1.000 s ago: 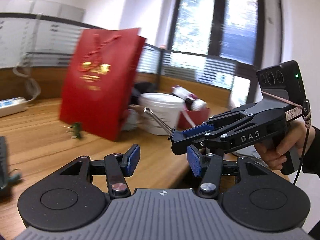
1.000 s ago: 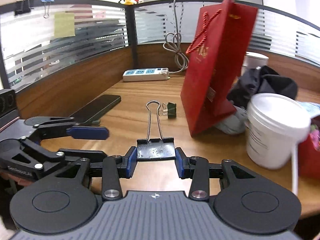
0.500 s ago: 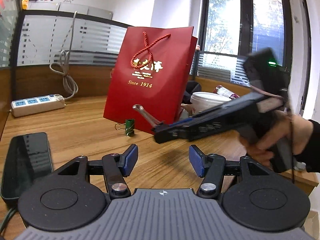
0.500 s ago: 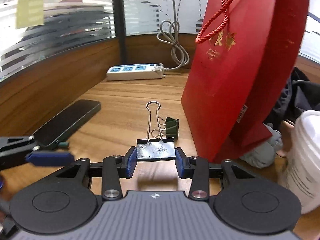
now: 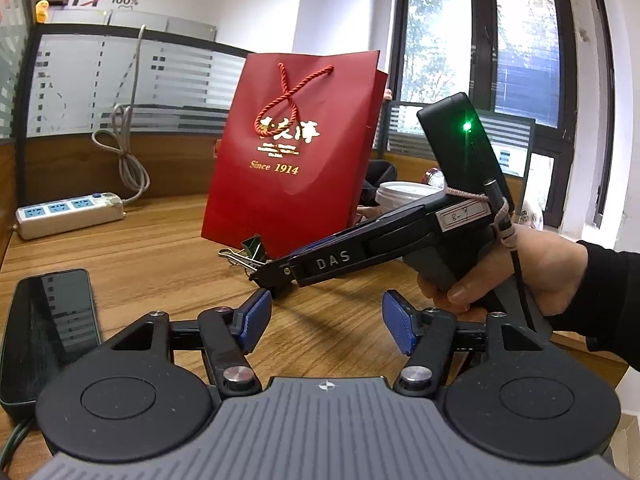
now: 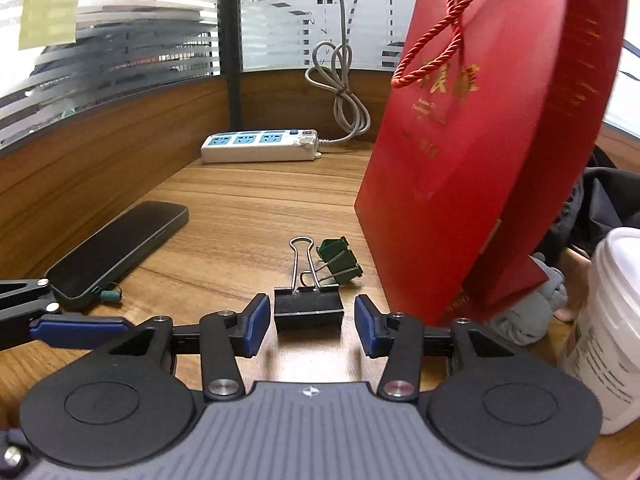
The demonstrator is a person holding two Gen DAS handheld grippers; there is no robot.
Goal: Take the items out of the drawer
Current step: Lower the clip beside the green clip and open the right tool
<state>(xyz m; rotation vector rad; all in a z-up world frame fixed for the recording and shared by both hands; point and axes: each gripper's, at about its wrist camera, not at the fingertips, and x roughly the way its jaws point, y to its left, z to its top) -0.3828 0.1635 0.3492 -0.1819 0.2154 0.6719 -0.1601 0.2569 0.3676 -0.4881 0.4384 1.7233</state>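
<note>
A black binder clip [image 6: 307,308] with silver wire handles rests on the wooden desk [image 6: 248,216], between the open jaws of my right gripper [image 6: 307,322]; the blue pads [image 6: 256,320] stand clear of it on both sides. A small green binder clip [image 6: 340,262] lies just beyond it, also in the left wrist view [image 5: 253,248]. My left gripper [image 5: 325,324] is open and empty above the desk. The right gripper [image 5: 276,276] shows there with its tips down at the desk near the green clip. No drawer is in view.
A red gift bag [image 6: 480,152] stands just right of the clips. A black phone [image 6: 120,252] lies at the left, a white power strip [image 6: 260,146] at the back. A white tub [image 6: 608,320] and dark cloth [image 6: 600,208] sit at the right.
My right gripper has lowered to the desk and opened, letting go of the black binder clip, which now rests on the wood. The left gripper has turned left and stays open.
</note>
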